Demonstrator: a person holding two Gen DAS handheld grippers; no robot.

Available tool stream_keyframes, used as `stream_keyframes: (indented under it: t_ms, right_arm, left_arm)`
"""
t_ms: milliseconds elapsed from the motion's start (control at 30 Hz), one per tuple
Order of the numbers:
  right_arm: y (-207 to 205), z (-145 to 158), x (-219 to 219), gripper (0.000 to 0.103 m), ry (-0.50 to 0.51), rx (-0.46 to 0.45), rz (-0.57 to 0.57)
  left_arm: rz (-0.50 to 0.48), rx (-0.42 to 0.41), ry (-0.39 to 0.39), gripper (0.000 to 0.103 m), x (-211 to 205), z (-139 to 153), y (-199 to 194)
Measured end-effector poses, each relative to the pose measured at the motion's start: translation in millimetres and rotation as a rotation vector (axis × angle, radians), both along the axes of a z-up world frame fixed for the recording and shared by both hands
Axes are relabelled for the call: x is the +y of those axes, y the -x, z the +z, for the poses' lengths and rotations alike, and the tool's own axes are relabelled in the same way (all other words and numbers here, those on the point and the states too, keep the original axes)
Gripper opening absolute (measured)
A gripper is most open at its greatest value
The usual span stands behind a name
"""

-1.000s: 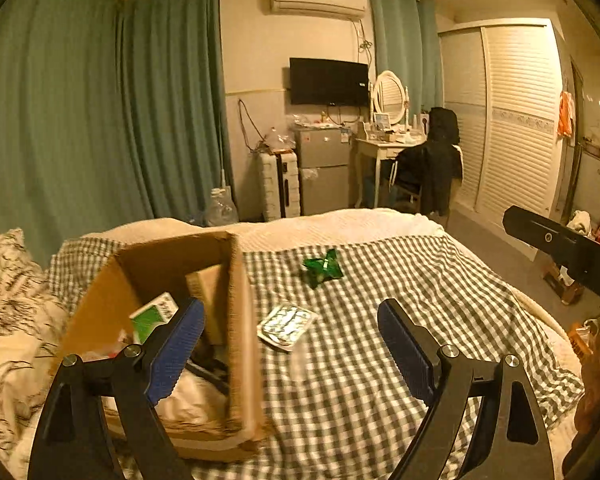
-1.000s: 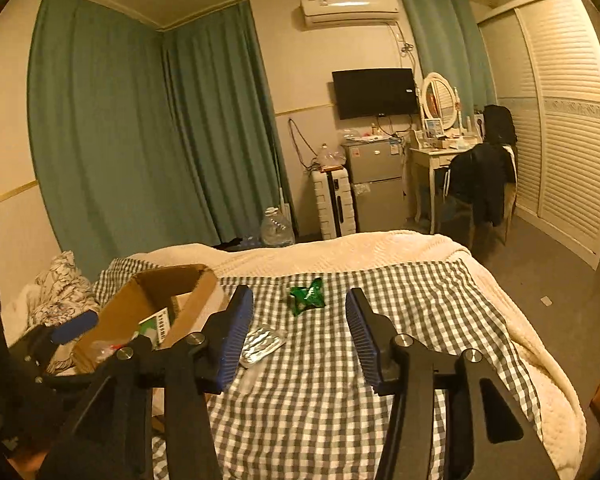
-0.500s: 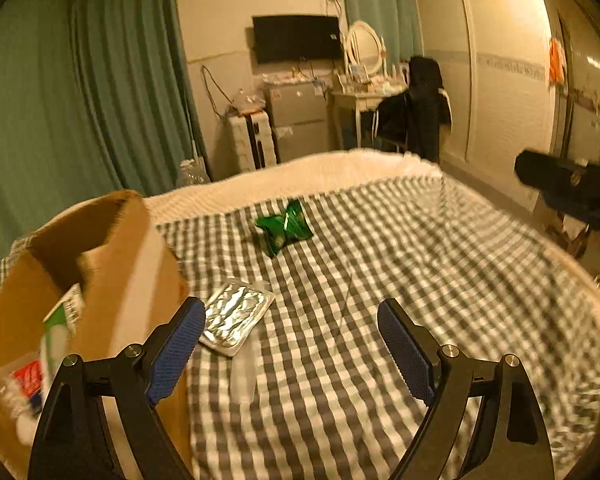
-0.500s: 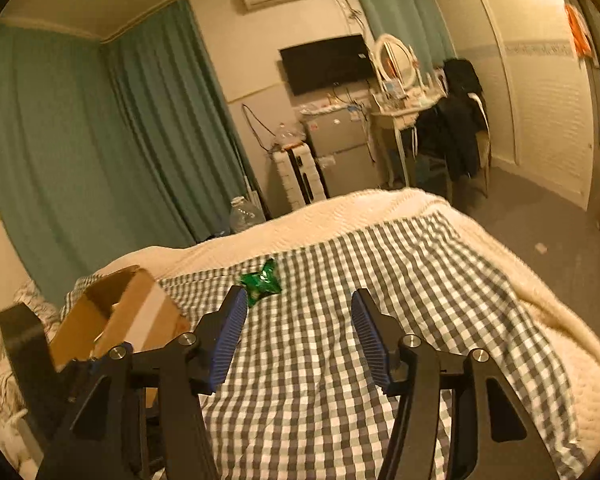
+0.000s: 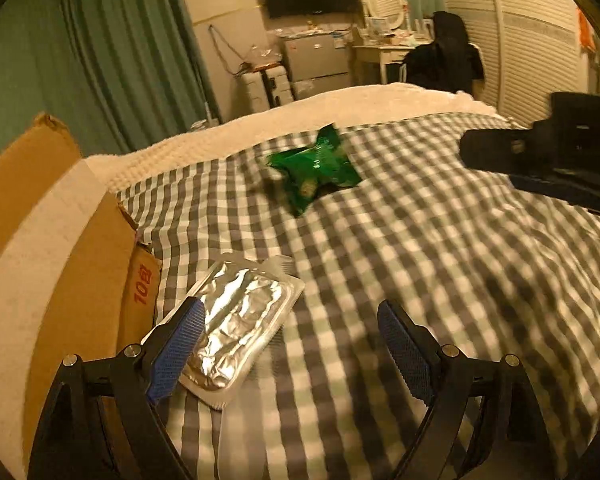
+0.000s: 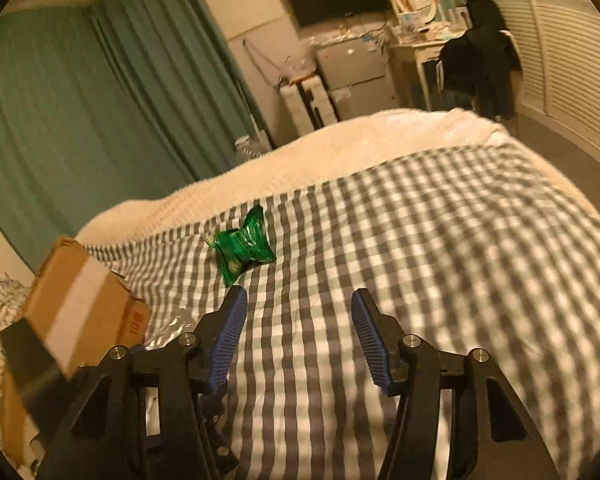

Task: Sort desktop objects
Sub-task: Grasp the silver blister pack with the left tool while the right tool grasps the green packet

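Observation:
A silver foil packet (image 5: 240,324) lies flat on the checked cloth (image 5: 440,280) beside a cardboard box (image 5: 44,264). My left gripper (image 5: 292,344) hangs wide open just over it; its left pad overlaps the packet's near left edge, and nothing is gripped. A crumpled green snack bag (image 5: 318,168) lies farther back in the middle of the cloth. In the right wrist view the green bag (image 6: 242,246) sits ahead and slightly left of my right gripper (image 6: 300,334), which is open and holds nothing. A corner of the foil packet (image 6: 172,326) shows behind its left finger.
The cardboard box (image 6: 84,300) stands at the bed's left with its flaps up. A cream blanket (image 6: 340,140) covers the far end of the bed. Beyond it are a small fridge (image 6: 356,76), a desk, a chair with a dark coat (image 6: 480,56) and teal curtains (image 6: 100,92).
Both grippers came down and forward toward the cloth. The foil packet and the green bag now look much closer. The right jaws stand slightly wider than a second ago.

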State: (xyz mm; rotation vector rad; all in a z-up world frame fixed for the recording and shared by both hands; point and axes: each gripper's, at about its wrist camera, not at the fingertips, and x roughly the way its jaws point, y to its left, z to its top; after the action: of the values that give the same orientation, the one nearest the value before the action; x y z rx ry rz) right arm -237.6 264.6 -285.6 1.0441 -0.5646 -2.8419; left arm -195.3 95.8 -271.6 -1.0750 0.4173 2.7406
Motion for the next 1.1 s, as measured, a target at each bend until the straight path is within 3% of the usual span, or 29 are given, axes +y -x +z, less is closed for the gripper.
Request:
stream_keyframes:
  t_ms: [100, 167, 233, 267, 333, 533, 567, 600, 633, 667, 700, 767, 900, 933, 1100]
  right_arm:
    - [25, -2, -9, 0.054, -0.026, 0.01, 0.033]
    - [40, 1, -16, 0.06, -0.05, 0.029, 0.061]
    - [55, 1, -24, 0.077, -0.077, 0.051, 0.091]
    - [61, -1, -28, 0.079, -0.087, 0.048, 0.104]
    - [76, -6, -41, 0.081, -0.126, 0.042, 0.138]
    - [116, -29, -61, 0.084, -0.127, 0.018, 0.198]
    - [118, -35, -63, 0.083, -0.115, 0.006, 0.208]
    - [118, -45, -65, 0.055, -0.108, -0.012, 0.214]
    - [118, -53, -66, 0.036, -0.111, -0.026, 0.211]
    - [116, -54, -66, 0.036, -0.112, -0.014, 0.207]
    - [113, -53, -66, 0.035, -0.107, -0.01, 0.209]
    - [107, -45, -62, 0.035, -0.081, 0.008, 0.195]
    - [89, -35, -50, 0.035, -0.039, 0.026, 0.147]
    - [84, -29, -46, 0.035, -0.026, 0.032, 0.131]
    - [55, 9, -34, 0.035, 0.003, 0.09, 0.084]
  left_arm:
    - [0.022, -0.001, -0.012, 0.091, -5, 0, 11]
    - [0.025, 0.017, -0.008, 0.091, -7, 1, 16]
    - [0.044, 0.002, 0.017, 0.091, -7, -3, 23]
    - [0.049, -0.006, 0.039, 0.091, -5, -7, 26]
    - [0.048, -0.017, 0.076, 0.091, -1, -14, 29]
    - [0.061, -0.05, 0.048, 0.091, -9, -19, 39]
    - [0.065, -0.052, 0.055, 0.091, -10, -21, 39]
    - [0.066, -0.054, 0.062, 0.091, -11, -23, 40]
    - [0.071, -0.066, 0.05, 0.091, -14, -25, 40]
    - [0.081, -0.081, 0.03, 0.09, -19, -28, 41]
    - [0.085, -0.089, 0.015, 0.087, -22, -28, 40]
    - [0.118, -0.087, 0.012, 0.061, -27, -26, 38]
    - [0.135, -0.087, -0.002, 0.042, -35, -20, 30]
    - [0.148, -0.073, 0.007, 0.026, -37, -18, 26]
    - [0.102, -0.06, -0.042, 0.014, -37, 0, 4]
